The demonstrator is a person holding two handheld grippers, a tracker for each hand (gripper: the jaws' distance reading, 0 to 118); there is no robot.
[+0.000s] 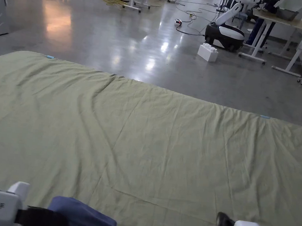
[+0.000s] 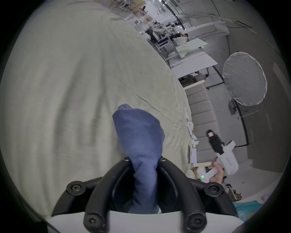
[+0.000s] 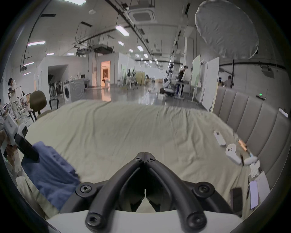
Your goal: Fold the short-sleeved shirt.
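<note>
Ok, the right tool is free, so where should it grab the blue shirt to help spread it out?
Probably the loose lower edge of the shirt, hanging bunched from the left tool. The right tool, shut on nothing, should open and come in from the shirt's right, gripping well away from the left tool's pinch so the cloth can be pulled flat over the bedsheet.

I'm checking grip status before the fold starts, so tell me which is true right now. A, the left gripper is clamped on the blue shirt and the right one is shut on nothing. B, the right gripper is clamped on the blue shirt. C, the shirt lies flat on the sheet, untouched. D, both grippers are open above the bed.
A: in the left gripper view the left gripper pinches the bunched blue shirt, while the right gripper is closed on nothing over the green sheet.
</note>
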